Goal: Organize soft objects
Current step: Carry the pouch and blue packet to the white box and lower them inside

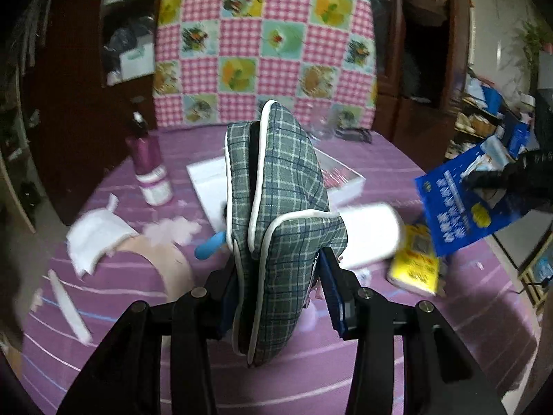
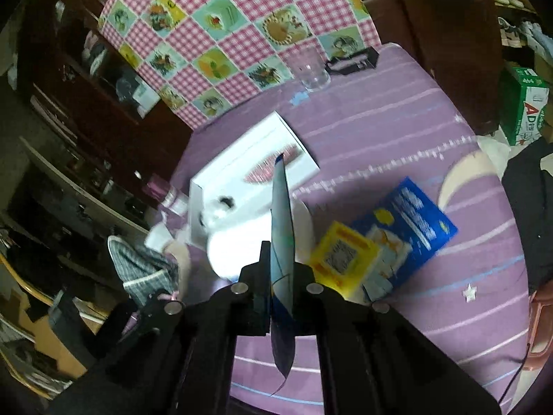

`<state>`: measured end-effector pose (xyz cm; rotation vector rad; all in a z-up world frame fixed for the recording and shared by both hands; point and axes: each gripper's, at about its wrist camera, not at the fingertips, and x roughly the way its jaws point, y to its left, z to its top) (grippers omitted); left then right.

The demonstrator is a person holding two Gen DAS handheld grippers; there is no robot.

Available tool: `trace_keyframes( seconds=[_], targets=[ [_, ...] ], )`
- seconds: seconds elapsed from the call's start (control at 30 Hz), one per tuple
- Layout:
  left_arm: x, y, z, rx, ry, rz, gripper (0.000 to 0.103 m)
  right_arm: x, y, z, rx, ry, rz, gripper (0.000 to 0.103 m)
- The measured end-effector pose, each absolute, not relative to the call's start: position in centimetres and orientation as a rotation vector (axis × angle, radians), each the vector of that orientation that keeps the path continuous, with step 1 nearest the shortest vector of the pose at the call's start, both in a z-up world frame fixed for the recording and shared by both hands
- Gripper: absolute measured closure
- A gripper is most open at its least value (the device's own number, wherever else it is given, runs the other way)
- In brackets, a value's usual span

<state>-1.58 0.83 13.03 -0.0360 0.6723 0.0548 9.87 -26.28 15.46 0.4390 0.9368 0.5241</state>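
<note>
My left gripper (image 1: 280,273) is shut on a green plaid slipper (image 1: 280,214) with white piping, held upright above the purple bed cover (image 1: 311,373). The slipper also shows at the left in the right wrist view (image 2: 138,269). My right gripper (image 2: 281,269) is shut on a thin blue packet (image 2: 282,228), seen edge-on; in the left wrist view the packet (image 1: 456,207) hangs at the right, above the bed. A second blue packet (image 2: 408,224) and a yellow pack (image 2: 342,256) lie on the cover.
A white open box (image 2: 249,173), a white roll (image 1: 369,231), a pink-and-white bottle (image 1: 152,173), a glass (image 2: 312,72), white and beige cloth pieces (image 1: 100,238) lie on the bed. A checkered quilt (image 1: 262,41) stands behind. Dark cabinets flank the bed.
</note>
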Motion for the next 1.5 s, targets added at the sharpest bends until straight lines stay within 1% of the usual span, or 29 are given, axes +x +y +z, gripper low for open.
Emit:
trace_keyframes(
  seconds=[0.1, 0.2, 0.33, 0.57, 0.67, 0.8, 0.9, 1.1, 1.27, 1.5],
  targets=[
    [-0.7, 1.6, 14.4, -0.020, 0.658, 0.107, 0.060, 11.5, -25.7, 17.0, 0.497, 0.898, 0.566, 0.097],
    [0.5, 2.3, 15.4, -0.028, 0.648, 0.118, 0.060, 13.7, -24.7, 17.6, 0.564, 0.904, 0.621, 0.097],
    [3.1, 3.0, 16.3, -0.037, 0.638, 0.144, 0.060, 17.2, -22.3, 18.7, 0.569, 0.900, 0.642, 0.097],
    [9.5, 4.2, 16.9, -0.087, 0.635, 0.165, 0.060, 23.2, -17.9, 18.2, 0.599, 0.927, 0.715, 0.097],
    [12.2, 4.8, 15.8, -0.147, 0.655, 0.178, 0.060, 25.0, -16.0, 17.0, 0.574, 0.926, 0.721, 0.097],
    [14.5, 5.6, 13.0, -0.205, 0.702, 0.170, 0.060, 27.3, -12.9, 14.3, 0.548, 0.986, 0.759, 0.097],
    [14.8, 6.0, 10.7, -0.189, 0.713, 0.191, 0.060, 27.9, -12.1, 12.5, 0.521, 0.979, 0.789, 0.097],
    [15.8, 8.0, 7.5, -0.264, 0.800, 0.190, 0.060, 29.1, -11.1, 9.5, 0.493, 1.049, 0.775, 0.097],
    [16.0, 8.3, 6.3, -0.240, 0.841, 0.258, 0.060, 29.6, -10.1, 7.8, 0.475, 1.071, 0.794, 0.097],
    [16.2, 8.3, 6.1, -0.238, 0.834, 0.279, 0.060, 30.8, -9.3, 4.7, 0.467, 1.139, 0.725, 0.097]
  ],
)
